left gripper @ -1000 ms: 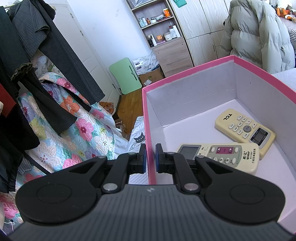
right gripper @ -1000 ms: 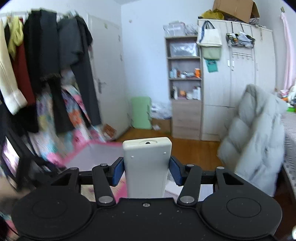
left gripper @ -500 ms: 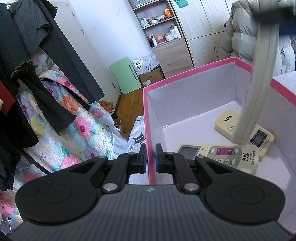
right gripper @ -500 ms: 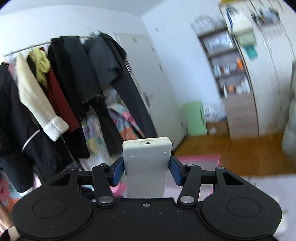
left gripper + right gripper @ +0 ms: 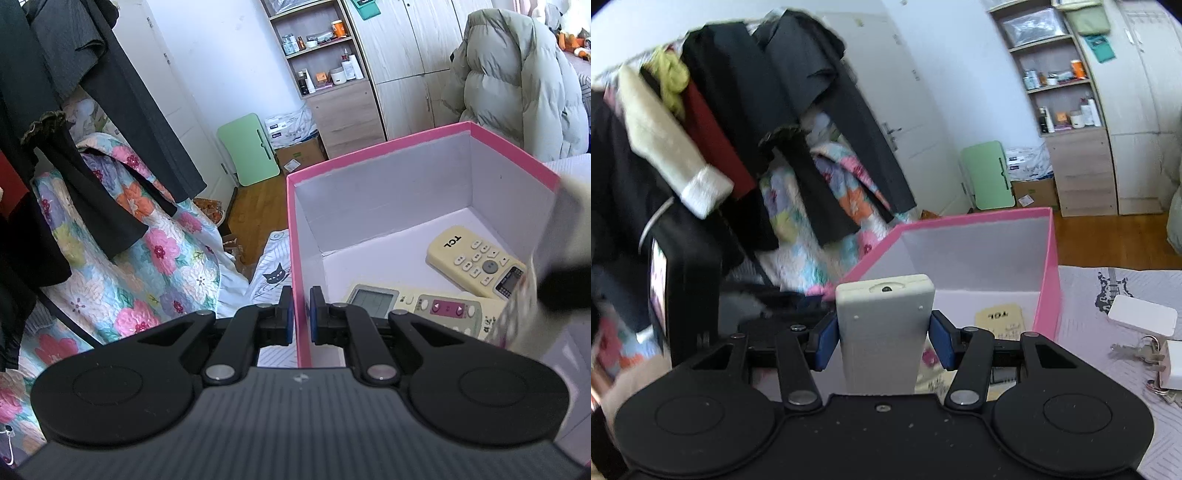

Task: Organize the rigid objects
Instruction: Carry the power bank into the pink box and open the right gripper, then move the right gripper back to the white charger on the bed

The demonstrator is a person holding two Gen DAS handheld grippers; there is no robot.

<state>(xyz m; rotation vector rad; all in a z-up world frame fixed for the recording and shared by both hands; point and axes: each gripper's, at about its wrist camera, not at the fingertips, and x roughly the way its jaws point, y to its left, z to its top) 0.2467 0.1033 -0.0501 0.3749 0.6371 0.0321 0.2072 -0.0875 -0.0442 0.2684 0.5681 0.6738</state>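
Since a second ago, the right gripper (image 5: 882, 341) has been swinging from facing the wardrobe to facing down over the pink box (image 5: 1047, 266), carrying a white remote (image 5: 884, 332) with it; the left gripper (image 5: 298, 319) has not shifted.

The white remote is sitting lengthwise between the right gripper's blue pads (image 5: 827, 341), which are pressing on its two long sides. It is hanging just above the box's near edge, not yet resting inside. In the left wrist view it is showing only as a pale blur at the box's right wall.

Two remotes are already lying on the box floor. A yellowed one (image 5: 476, 262) is lying toward the far right corner, with "TCL" printed at its top end. A cream one (image 5: 417, 308) is lying nearer the front wall, touching the first, with a grey screen, pink buttons and small print too fine to read.

The left gripper is pinching the box's left wall, one finger outside and one inside, nearly closed on the thin card, apparently steadying the box.

So two items are looking stowed and a third is about to go in. To the right of the box, on a patterned cloth, a white block (image 5: 1143, 319), a bunch of keys (image 5: 1137, 352) and a white plug (image 5: 1176, 365) are still lying outside, probably waiting their turn.
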